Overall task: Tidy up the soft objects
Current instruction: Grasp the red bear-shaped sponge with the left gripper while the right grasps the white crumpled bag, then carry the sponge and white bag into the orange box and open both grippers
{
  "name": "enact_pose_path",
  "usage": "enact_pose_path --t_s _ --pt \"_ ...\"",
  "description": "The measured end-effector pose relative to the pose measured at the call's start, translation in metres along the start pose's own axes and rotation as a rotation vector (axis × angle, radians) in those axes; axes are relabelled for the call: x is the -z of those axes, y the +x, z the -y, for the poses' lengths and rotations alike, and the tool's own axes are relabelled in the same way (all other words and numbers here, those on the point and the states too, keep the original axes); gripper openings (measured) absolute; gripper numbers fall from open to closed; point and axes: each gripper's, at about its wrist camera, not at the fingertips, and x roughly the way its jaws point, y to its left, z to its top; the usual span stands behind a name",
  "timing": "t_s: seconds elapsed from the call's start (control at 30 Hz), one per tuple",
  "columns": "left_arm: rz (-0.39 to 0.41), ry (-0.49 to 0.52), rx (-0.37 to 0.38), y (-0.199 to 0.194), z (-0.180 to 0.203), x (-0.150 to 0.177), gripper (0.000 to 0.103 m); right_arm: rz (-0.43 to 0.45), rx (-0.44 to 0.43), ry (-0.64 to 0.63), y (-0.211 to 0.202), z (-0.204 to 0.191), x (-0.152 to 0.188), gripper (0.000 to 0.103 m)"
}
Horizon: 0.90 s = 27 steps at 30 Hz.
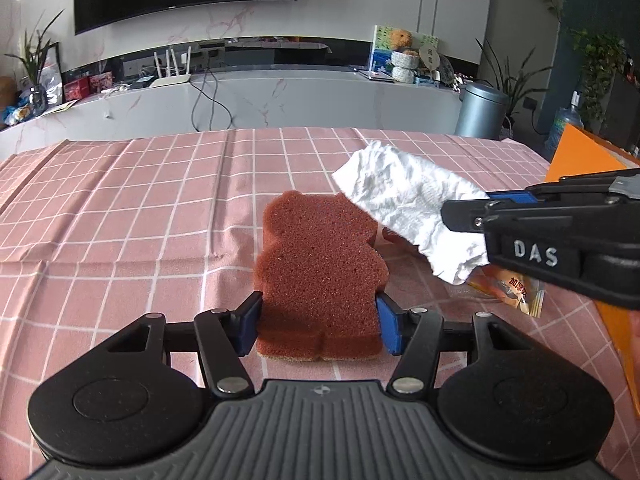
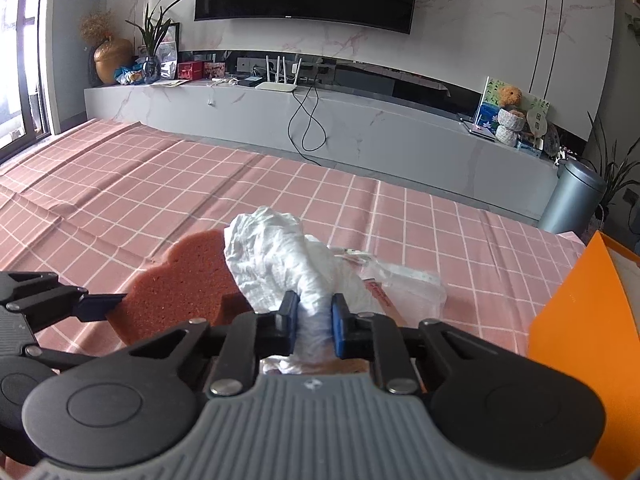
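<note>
A brown bear-shaped sponge (image 1: 320,256) lies flat on the pink checked tablecloth (image 1: 120,220). My left gripper (image 1: 319,324) is shut on it, its blue pads pressing the two sides of the near end. A crumpled white paper towel (image 1: 404,208) hangs over the sponge's right shoulder, held off the cloth. My right gripper (image 2: 314,320) is shut on the towel (image 2: 276,248), which is bunched tight between the pads. In the right wrist view the sponge (image 2: 176,280) lies to the left, with one left finger (image 2: 100,306) against it.
An orange box (image 2: 580,320) stands at the table's right edge. A clear plastic packet (image 2: 404,284) and an orange snack wrapper (image 1: 516,292) lie under the right gripper. Beyond the table's far edge are a grey cabinet and a metal bin (image 1: 480,108).
</note>
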Motion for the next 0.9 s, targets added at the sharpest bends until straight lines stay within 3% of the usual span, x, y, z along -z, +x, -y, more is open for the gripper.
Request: enact_pose_path --t_s 0.43,0.73,0.9 --pt "0.077 -0.039 -0.032 -0.054 0.016 -0.002 0.065 0.061 -0.029 0.073 -0.065 0.011 -0.005 0.015" --pt "0.142 -0.054 -0.043 -0.097 0.034 -0.003 0.065 0.167 -0.039 0.16 -0.143 0.035 0.006 0.015" --pt "0.183 -0.024 -0.007 -0.122 0.055 -0.003 0.065 0.214 -0.04 0.177 -0.186 0.045 0.02 0.015"
